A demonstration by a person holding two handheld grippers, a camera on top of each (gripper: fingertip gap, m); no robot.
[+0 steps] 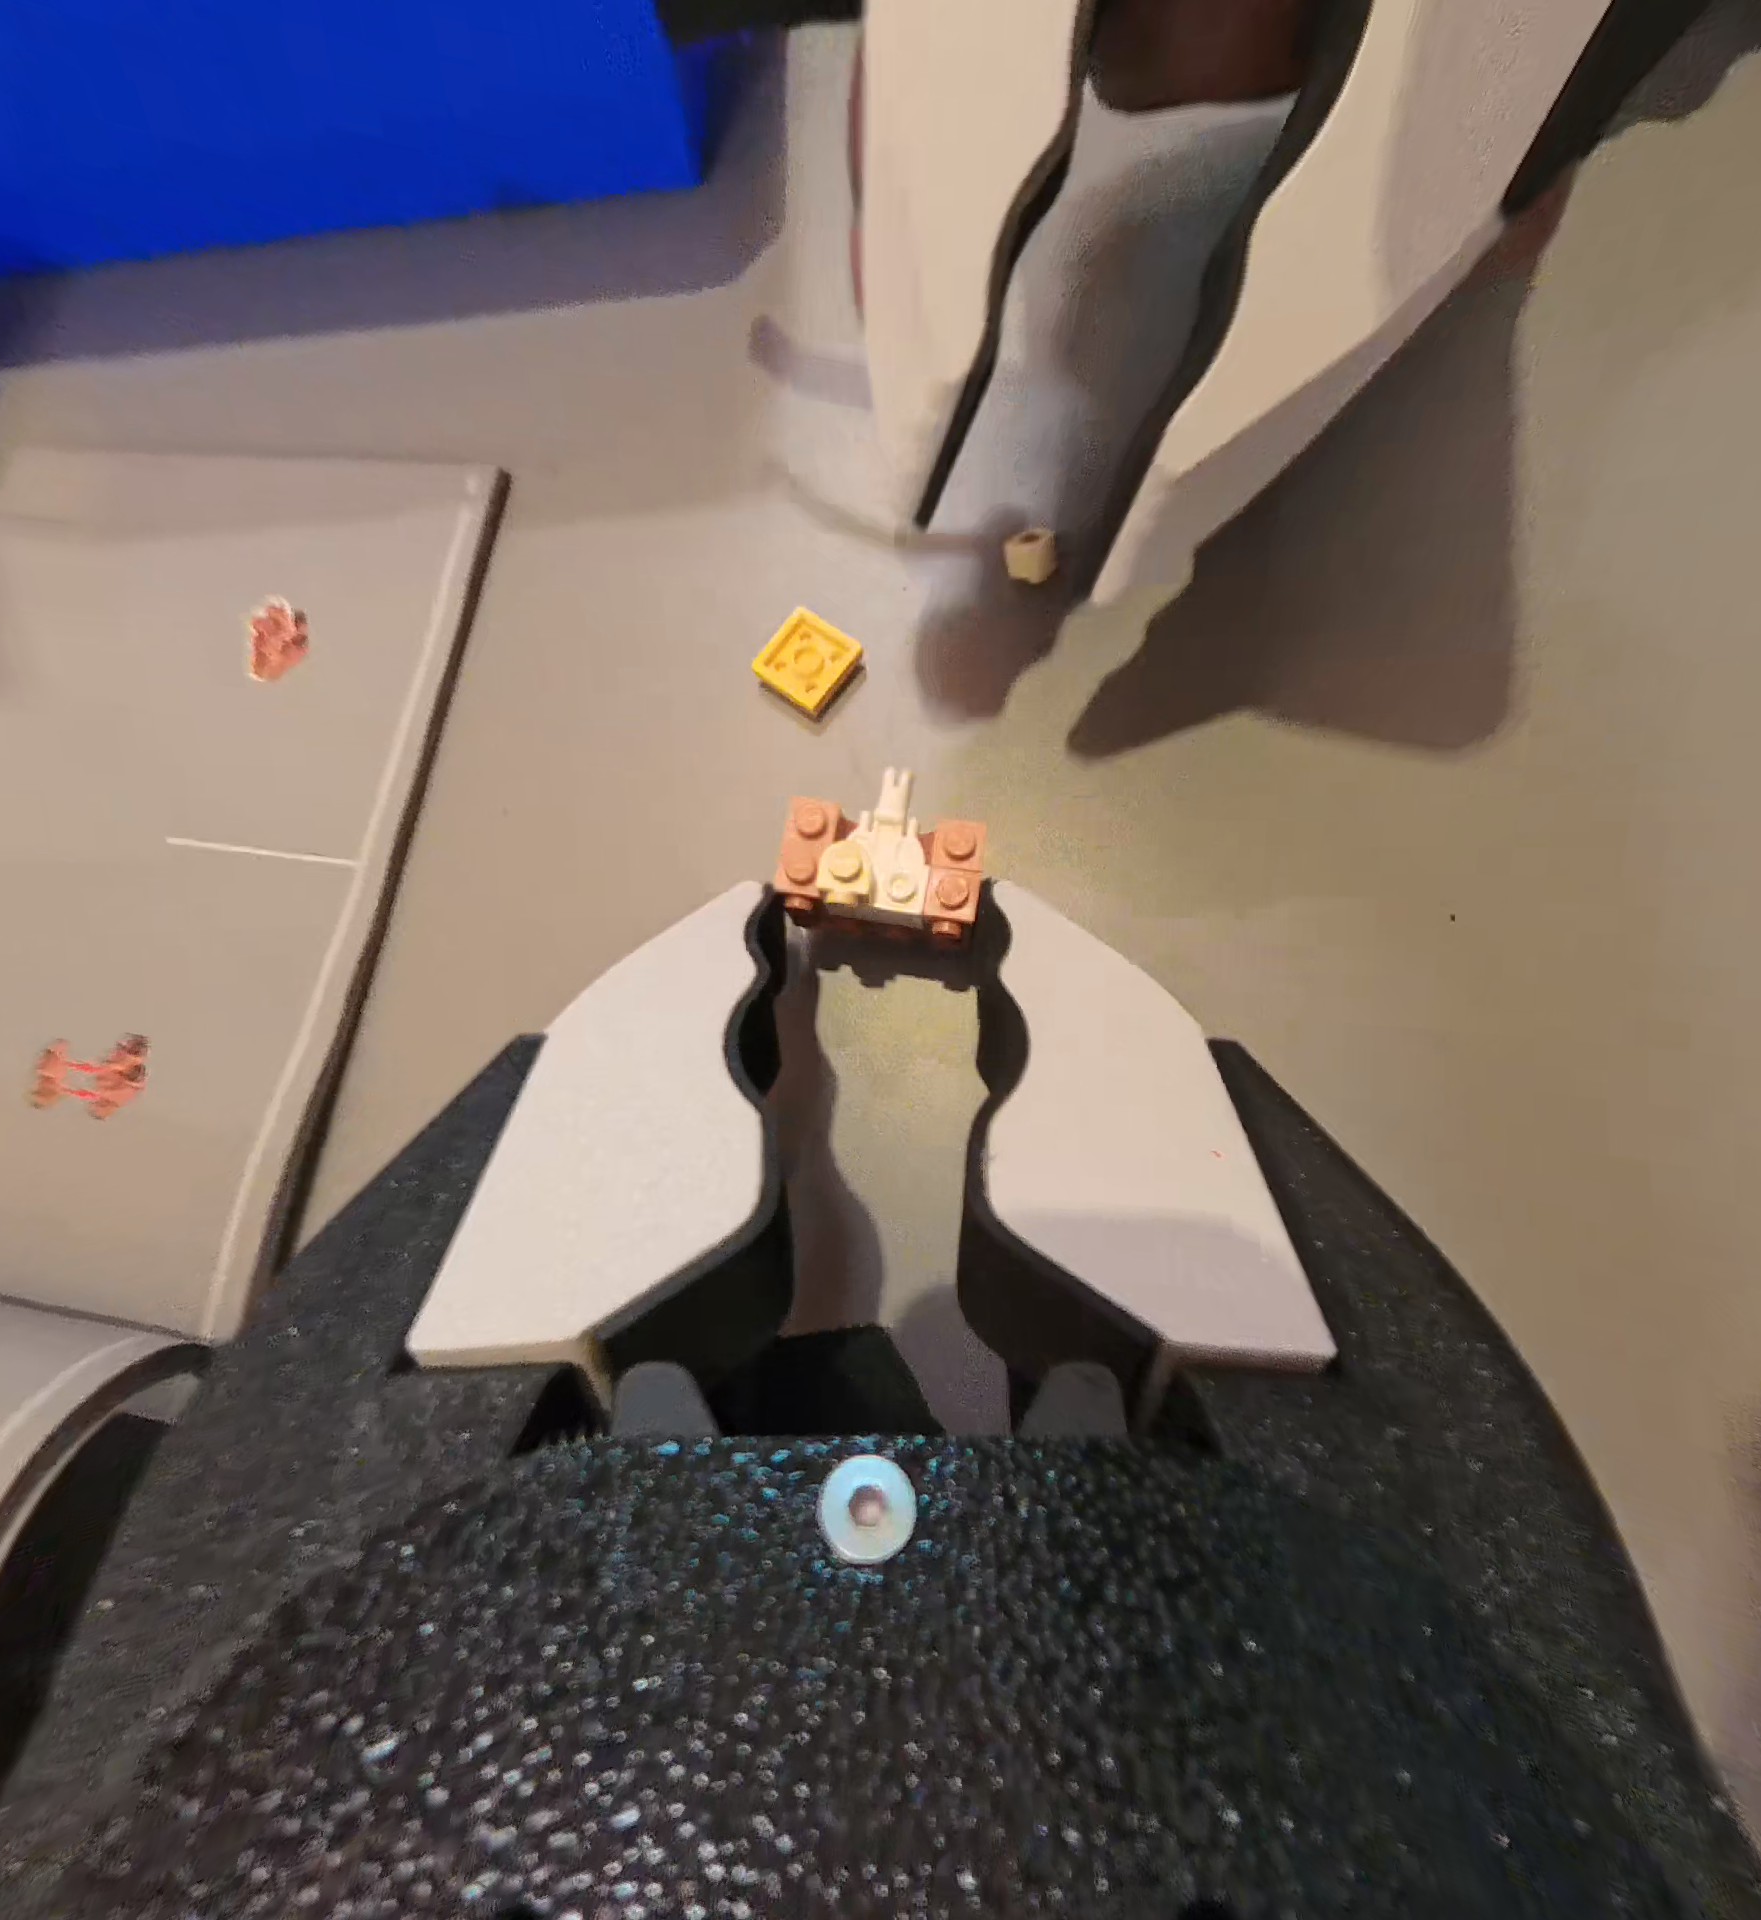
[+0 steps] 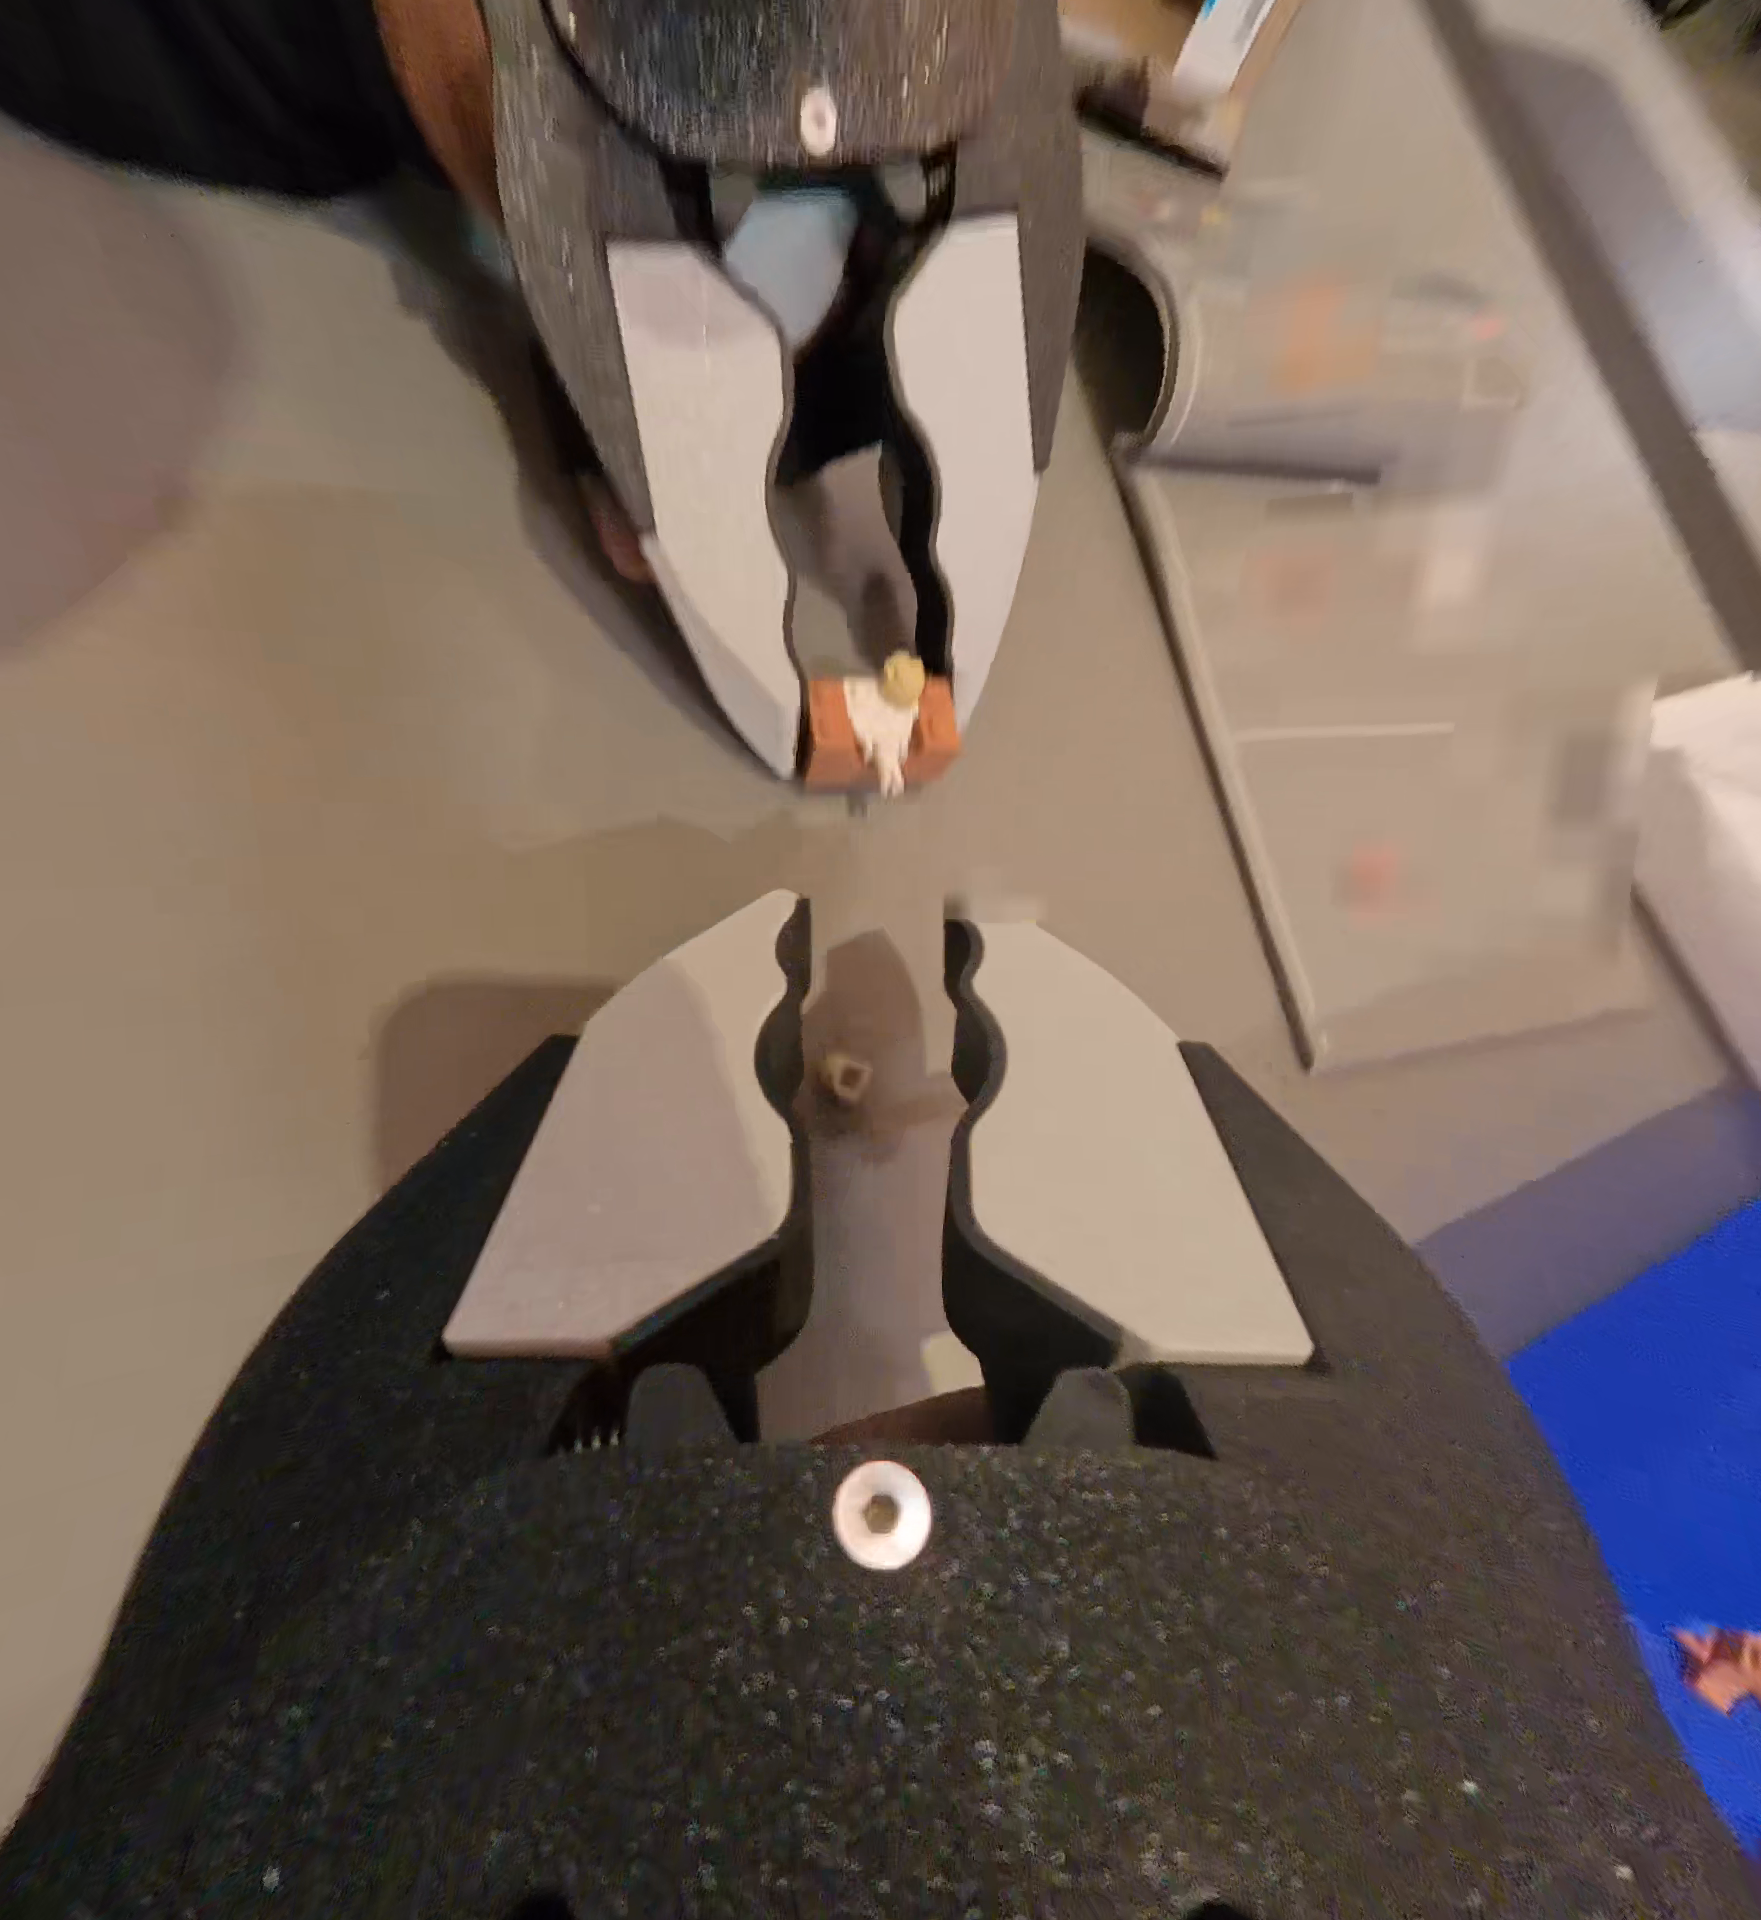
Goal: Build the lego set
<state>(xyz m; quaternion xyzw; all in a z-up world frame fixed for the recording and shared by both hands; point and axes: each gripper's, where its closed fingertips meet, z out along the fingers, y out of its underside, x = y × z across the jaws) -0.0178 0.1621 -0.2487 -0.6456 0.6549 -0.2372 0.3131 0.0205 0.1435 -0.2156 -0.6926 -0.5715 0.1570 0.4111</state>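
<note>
While the left tongs clamp a blurred brown-and-white brick model, the right tongs gape narrowly, bare.

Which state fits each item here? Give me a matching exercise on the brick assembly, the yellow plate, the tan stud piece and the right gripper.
Things:
1. brown and white brick assembly
2. yellow square plate
3. small tan piece
4. right gripper

States:
A. lying free on the table, between the open right fingers
B. open, holding nothing
C. between the left gripper fingertips
D. flat on the table, beyond the assembly

Pairs: 1-C, 2-D, 3-A, 4-B
</note>
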